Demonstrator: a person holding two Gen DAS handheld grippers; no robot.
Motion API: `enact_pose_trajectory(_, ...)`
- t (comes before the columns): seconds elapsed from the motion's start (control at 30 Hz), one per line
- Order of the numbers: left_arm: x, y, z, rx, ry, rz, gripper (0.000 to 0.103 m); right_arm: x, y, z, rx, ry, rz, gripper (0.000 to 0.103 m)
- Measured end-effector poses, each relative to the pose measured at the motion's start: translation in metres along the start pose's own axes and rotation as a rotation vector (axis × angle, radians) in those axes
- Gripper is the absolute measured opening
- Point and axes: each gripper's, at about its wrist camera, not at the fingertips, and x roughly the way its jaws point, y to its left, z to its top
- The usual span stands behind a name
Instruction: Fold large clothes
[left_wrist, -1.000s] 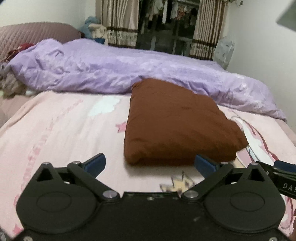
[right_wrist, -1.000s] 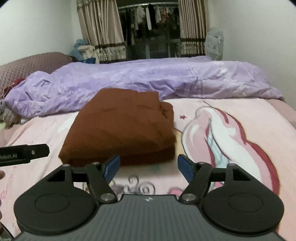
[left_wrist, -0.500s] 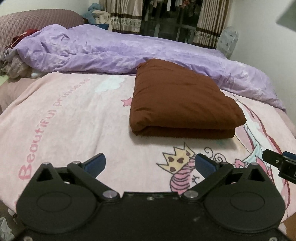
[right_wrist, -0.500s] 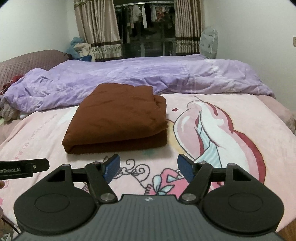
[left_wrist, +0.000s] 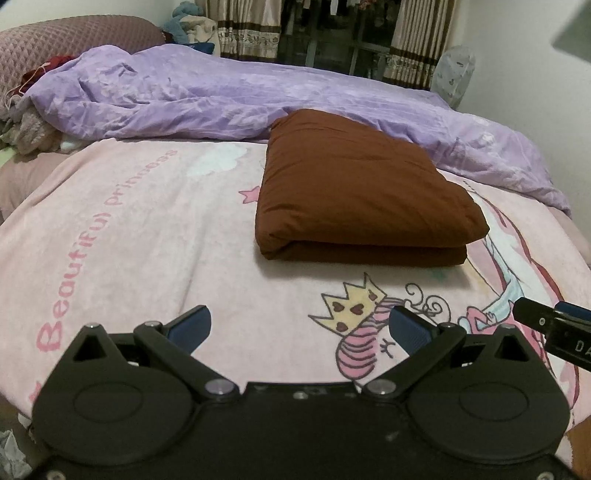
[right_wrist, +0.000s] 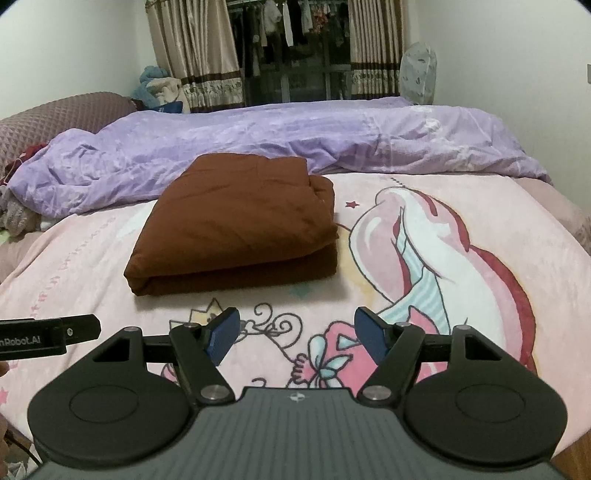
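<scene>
**A:** While both tools are backing away toward the lower edge of each view, where is the brown garment (left_wrist: 364, 192) sitting?

**B:** It is lying folded in a thick rectangle at the centre of the left wrist view, on the pink blanket (left_wrist: 147, 236), with its far edge touching the purple duvet (left_wrist: 207, 99). A second ago it was filling more of the frame; now the crown drawing (left_wrist: 351, 306) is showing between it and the fingers.

**A:** Is either tool carrying anything?

**B:** No. The left hand-held gripper (left_wrist: 300, 326) is hanging with its jaws spread and empty, and the right hand-held gripper (right_wrist: 296, 334) is doing likewise, both well apart from the cloth.

**A:** So what is that telling us?

**B:** Folding is looking finished; I am judging this a withdrawal.
</scene>
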Motion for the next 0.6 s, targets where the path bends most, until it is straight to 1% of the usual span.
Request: enact_pose_trajectory(0.6, 0.0000, 0.0000, 0.0002, 0.008, 0.003, -0.002, 0.103, 0.0024, -0.0018, -0.0018, 0.001, 0.008, -0.001, 0.083)
